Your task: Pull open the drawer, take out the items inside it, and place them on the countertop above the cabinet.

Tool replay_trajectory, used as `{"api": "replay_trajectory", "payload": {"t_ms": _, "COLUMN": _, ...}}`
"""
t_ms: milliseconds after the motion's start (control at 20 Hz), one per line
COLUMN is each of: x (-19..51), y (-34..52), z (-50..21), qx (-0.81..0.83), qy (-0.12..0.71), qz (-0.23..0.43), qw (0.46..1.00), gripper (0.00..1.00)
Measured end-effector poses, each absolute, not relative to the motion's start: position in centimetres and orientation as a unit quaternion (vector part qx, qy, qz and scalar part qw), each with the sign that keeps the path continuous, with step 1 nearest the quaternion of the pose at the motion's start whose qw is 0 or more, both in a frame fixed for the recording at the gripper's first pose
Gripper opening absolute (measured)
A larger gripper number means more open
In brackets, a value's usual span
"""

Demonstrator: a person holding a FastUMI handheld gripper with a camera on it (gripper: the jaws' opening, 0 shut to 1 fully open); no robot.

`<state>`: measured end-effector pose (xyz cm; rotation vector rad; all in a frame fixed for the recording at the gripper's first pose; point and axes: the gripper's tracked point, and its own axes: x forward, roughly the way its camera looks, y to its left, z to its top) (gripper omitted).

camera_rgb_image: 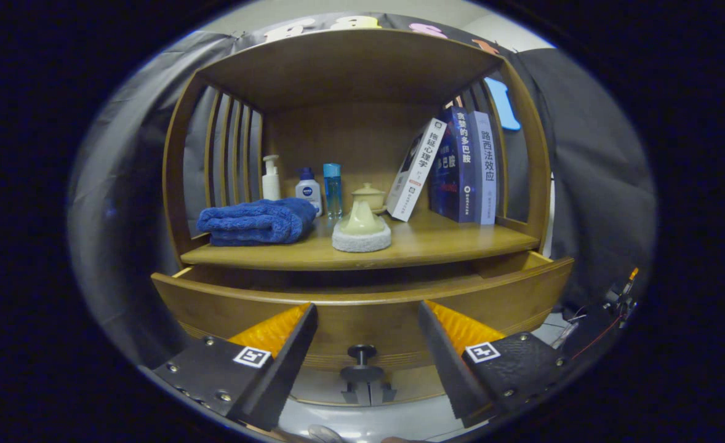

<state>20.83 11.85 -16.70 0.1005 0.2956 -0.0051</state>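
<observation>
Tool [367,314] released, fingers spread wide, nothing between the pads. Drawer [362,311] sits pulled partway out of the cabinet [538,160]; its curved front panel is just ahead of the fingers, spanning past both of them. Drawer knob [361,352] lies in the gap between the two fingers, roughly centred, low, not touched by either. Left finger [276,335] and right finger [455,332] both overlap the drawer front in view; cannot tell if tips touch the wood. Drawer interior hidden from this angle, contents not visible.

Tool pose: level, pointed straight at the cabinet front, fingers symmetric about the knob.

Beyond the fingers, above the drawer, the tabletop [436,243] carries:
- folded blue towel [256,221], beyond the left finger
- white pump bottle [270,178], white bottle with blue cap [309,189] and clear blue bottle [332,189] in a row behind the towel, upright
- pale lidded pot [368,197] at the back, straight ahead of the gap
- cream cone-shaped piece on a grey-white round pad [361,232], in front of the pot
- white book [416,169] leaning right against two upright dark blue books [467,166], beyond the right finger

Cables [608,307] off to the right of the right finger, beside the cabinet.
</observation>
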Motion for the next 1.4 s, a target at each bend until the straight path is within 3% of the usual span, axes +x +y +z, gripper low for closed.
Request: {"api": "replay_trajectory", "payload": {"t_ms": 1400, "x": 25.2, "y": 12.1, "z": -17.0, "qx": 0.038, "qy": 0.131, "qz": -0.011, "qw": 0.991, "gripper": 0.99}}
